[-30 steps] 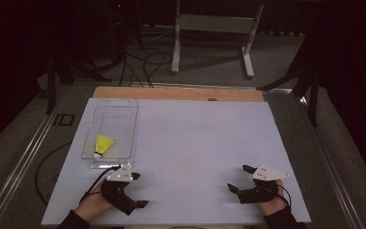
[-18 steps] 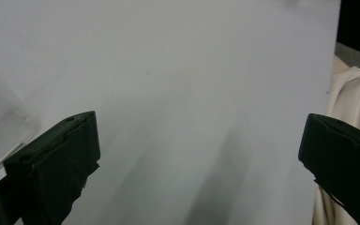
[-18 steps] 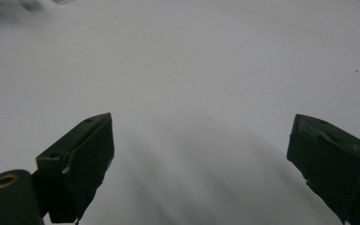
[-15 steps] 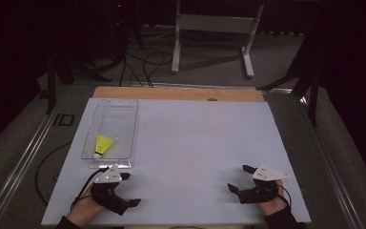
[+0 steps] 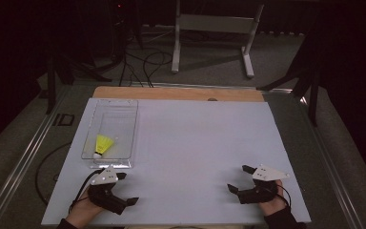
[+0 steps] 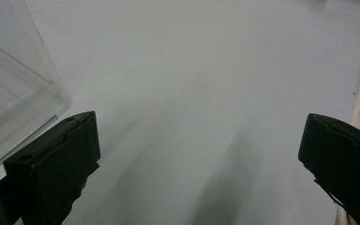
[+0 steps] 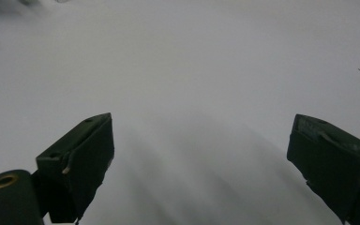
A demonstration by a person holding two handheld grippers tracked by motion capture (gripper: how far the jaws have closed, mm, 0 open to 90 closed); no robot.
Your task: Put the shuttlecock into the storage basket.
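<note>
now both claws wide open and empty, left claw (image 5: pixel 126 190) near shuttlecock (image 5: pixel 103 145), right claw (image 5: pixel 238 179) well apart.

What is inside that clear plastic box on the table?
The clear box holds one yellow shuttlecock near its front end, lying tilted, white tip toward the person. Nothing covers it; the rest looks bare.
</note>
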